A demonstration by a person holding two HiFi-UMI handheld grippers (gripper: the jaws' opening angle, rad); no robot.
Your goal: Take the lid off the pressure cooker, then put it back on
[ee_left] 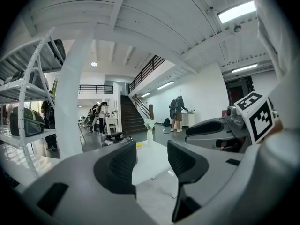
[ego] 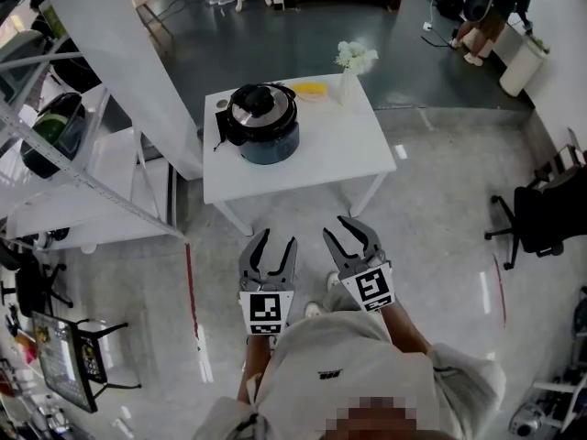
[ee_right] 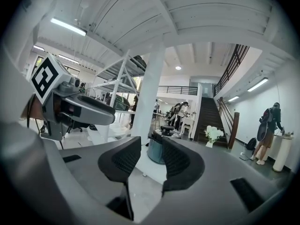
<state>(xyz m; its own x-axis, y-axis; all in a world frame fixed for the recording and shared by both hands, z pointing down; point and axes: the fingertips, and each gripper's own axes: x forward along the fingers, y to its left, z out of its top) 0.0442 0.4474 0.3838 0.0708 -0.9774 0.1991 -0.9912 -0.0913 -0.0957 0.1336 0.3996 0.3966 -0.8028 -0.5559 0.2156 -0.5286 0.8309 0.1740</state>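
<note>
The pressure cooker [ego: 263, 122], dark blue-grey with a black and steel lid [ego: 260, 104] on it, stands at the back left of a white table [ego: 348, 145]. Both grippers hang over the floor in front of the table, well short of it. My left gripper [ego: 277, 238] and right gripper [ego: 353, 230] point toward the table side by side. The left gripper's [ee_left: 152, 156] pads are drawn close with nothing between them. The right gripper's [ee_right: 151, 153] pads leave only a narrow slit, through which the cooker [ee_right: 157, 150] shows far ahead.
A vase of white flowers [ego: 353, 62] and a yellow item [ego: 310, 88] sit at the table's back edge. A white column [ego: 128, 62] and a metal shelf rack [ego: 64, 154] stand left of it. An office chair [ego: 541, 214] is at the right, a person [ego: 486, 7] far back.
</note>
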